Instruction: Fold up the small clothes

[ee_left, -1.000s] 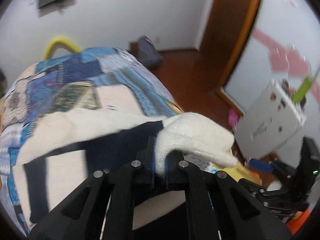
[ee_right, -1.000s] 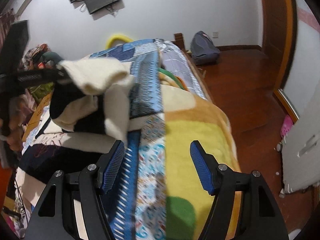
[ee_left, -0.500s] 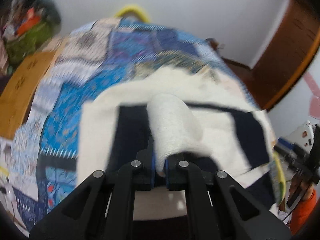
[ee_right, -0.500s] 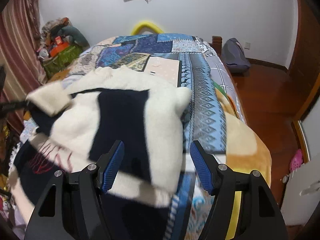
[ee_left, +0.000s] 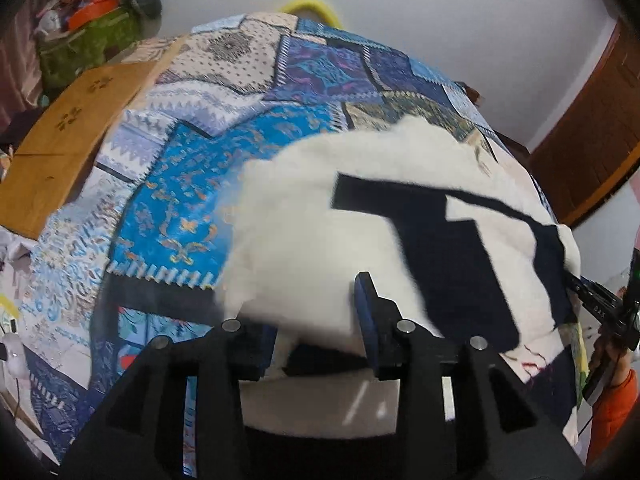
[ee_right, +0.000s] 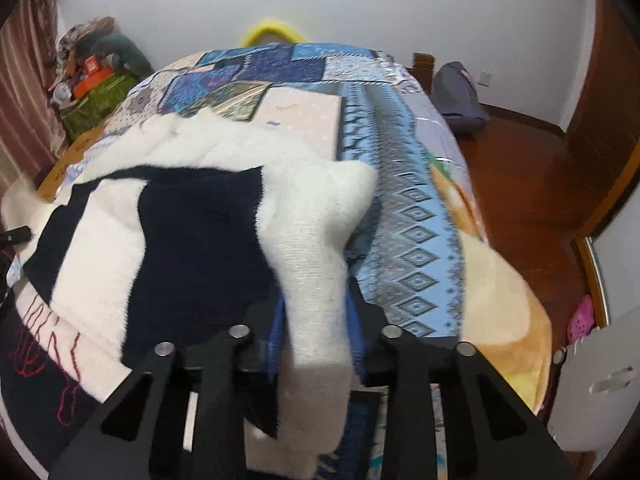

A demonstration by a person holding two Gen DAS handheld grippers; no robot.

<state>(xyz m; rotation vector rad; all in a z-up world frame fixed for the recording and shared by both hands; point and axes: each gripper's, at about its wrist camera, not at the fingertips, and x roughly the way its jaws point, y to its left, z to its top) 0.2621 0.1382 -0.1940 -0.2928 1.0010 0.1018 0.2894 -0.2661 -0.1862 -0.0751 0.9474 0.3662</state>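
Observation:
A fluffy white sweater with black panels lies spread on the patchwork bed. My left gripper hovers at its near edge. Its jaws are opening, and a white fold lies loose between the fingers without being pinched. In the right wrist view the sweater fills the left half. Its white knitted sleeve runs down between the blue pads of my right gripper. Those jaws are closing and press the sleeve from both sides. In the left wrist view the right gripper shows at the far right edge of the sweater.
A blue patchwork bedspread covers the bed, with a dark garment with red stitching under the sweater. A brown board and a cluttered green box stand left. Right of the bed are wooden floor, a backpack and a white cabinet.
The left gripper swung the white sleeve across and down onto the bed, then parted its jaws off it. The sweater now lies flat. The right gripper's jaws closed onto the other sleeve.

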